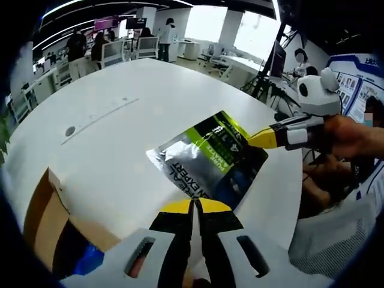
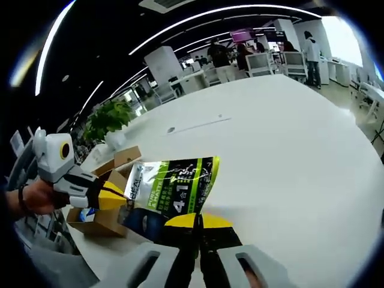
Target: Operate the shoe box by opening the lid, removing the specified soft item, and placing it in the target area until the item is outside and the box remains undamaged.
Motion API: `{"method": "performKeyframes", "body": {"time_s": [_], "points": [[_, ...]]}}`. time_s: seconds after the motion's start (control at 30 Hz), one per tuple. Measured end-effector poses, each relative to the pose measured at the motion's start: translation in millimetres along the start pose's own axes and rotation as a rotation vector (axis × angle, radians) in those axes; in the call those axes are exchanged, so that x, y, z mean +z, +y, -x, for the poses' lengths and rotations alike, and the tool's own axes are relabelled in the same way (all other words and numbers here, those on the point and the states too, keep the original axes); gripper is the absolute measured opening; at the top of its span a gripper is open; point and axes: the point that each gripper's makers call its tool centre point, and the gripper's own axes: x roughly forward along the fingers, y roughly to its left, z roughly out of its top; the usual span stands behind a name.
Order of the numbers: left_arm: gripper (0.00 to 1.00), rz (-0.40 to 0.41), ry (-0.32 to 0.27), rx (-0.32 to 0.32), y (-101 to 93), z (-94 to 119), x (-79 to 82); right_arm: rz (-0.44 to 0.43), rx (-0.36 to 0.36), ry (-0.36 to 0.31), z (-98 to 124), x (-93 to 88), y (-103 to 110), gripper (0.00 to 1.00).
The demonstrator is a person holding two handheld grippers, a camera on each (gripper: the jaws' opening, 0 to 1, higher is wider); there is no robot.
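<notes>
While people stand among desks and chairs far behind, the round white table [image 1: 120,138] carries little besides a thin strip [image 1: 99,119] and a small round mark. The soft item, a glossy silver, green and dark blue pouch [image 1: 210,159], is outside the box, one edge pinched by the right tongs [image 2: 198,223], whose yellow tips meet on it. The left tongs [image 1: 194,207] are pressed together, holding nothing. The brown cardboard shoe box [image 1: 51,225] sits open at the table edge, something blue inside.
</notes>
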Motion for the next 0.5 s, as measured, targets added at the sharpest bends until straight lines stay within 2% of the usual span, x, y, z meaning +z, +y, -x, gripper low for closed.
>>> {"method": "performKeyframes", "body": {"time_s": [0.33, 0.5], "points": [[0.01, -0.047, 0.059, 0.006, 3.9, -15.0, -7.0, -0.011, -0.006, 0.032, -11.3, -5.6, -7.0, 0.0], [0.01, -0.111, 0.11, 0.016, 2.9, -21.8, -14.8, 0.005, -0.009, 0.058, -16.6, -10.4, -10.3, 0.0]]}}
